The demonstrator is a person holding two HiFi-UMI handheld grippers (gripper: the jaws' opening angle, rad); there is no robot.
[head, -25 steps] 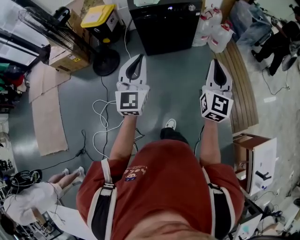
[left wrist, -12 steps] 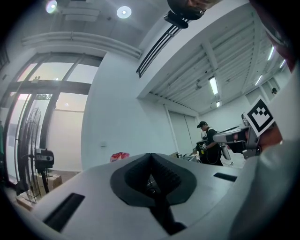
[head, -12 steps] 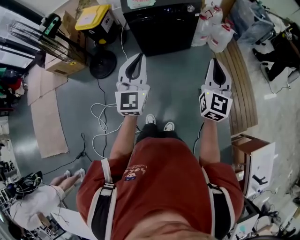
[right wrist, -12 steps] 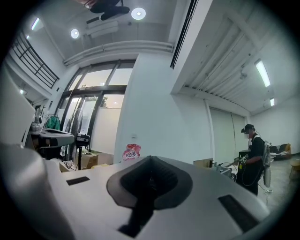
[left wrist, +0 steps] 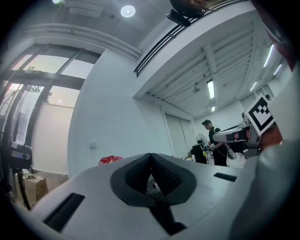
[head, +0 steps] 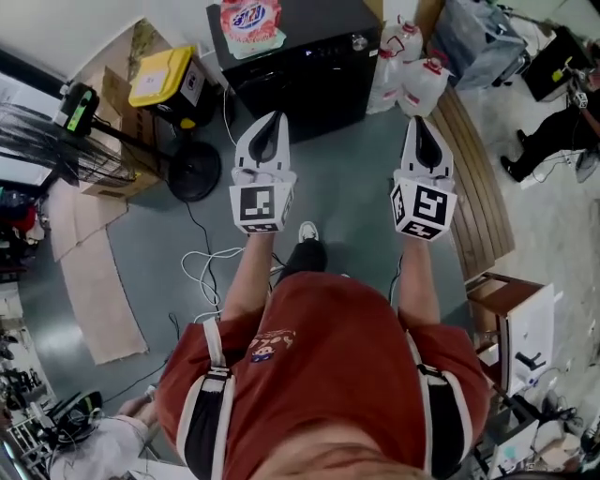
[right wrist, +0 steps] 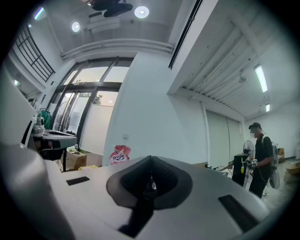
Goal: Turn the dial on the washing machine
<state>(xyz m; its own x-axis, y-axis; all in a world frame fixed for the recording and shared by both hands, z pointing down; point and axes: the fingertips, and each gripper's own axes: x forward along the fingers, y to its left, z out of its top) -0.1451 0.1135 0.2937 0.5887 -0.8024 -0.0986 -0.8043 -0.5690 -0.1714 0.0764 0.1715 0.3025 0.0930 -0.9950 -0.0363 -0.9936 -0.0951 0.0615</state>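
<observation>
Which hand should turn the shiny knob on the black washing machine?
Right, probably. The dial sits at the washing machine's right end, a little nearer the right gripper than the left gripper. Both are shut and short of it.

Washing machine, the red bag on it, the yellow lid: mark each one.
washing machine [head: 309, 94], head view, its black front.
red bag [head: 249, 17], head view, middle of its printed face.
yellow lid [head: 161, 75], head view, middle of the lid's top.
</observation>
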